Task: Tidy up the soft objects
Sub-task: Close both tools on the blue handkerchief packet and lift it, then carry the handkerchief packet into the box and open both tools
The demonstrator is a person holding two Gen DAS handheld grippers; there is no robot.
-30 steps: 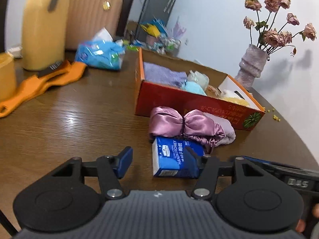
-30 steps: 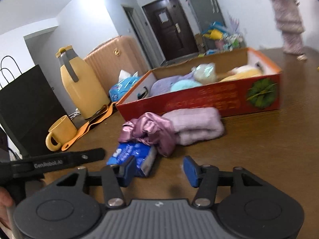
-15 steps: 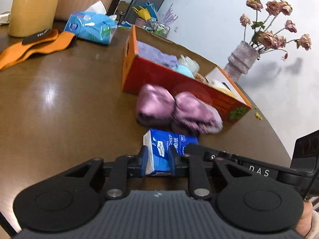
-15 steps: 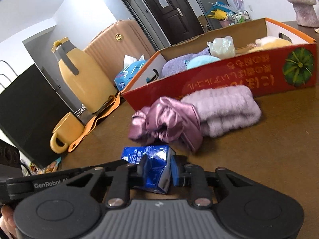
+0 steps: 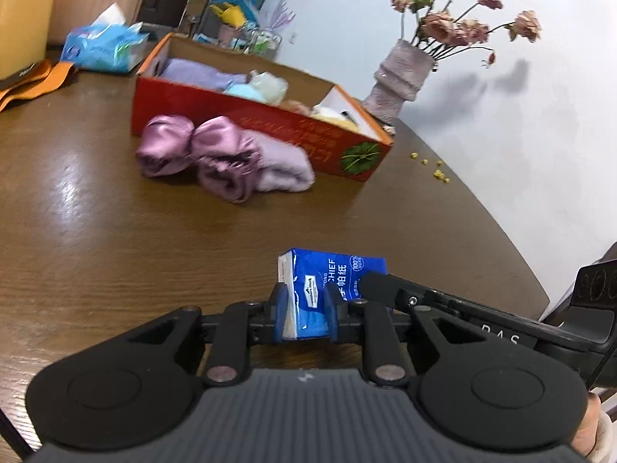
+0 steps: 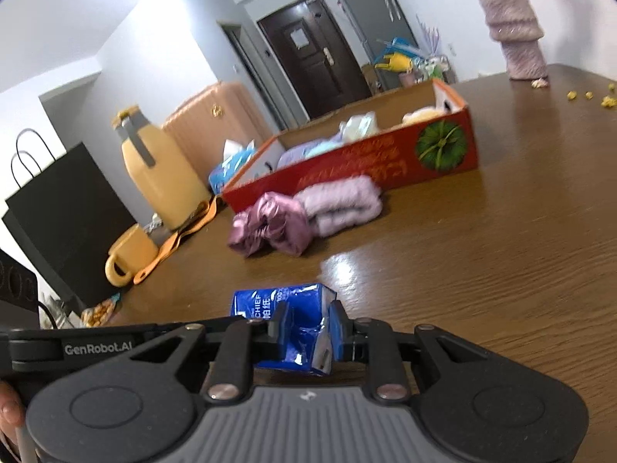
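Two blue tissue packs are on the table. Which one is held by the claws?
The small dark-blue pack, clamped at both ends by both claws. The light-blue pack lies untouched beyond the red box.

My left claw's camera sat low over the brown surface point(image 5: 115, 262), looking forward and downward along its fingers toward the white wall. My right claw's camera faced the dark door point(image 6: 312, 54) from similarly close. Both views shared the tissue pack point(image 5: 331, 281) point(image 6: 285, 308) and red box point(image 5: 239, 119) point(image 6: 358, 158).
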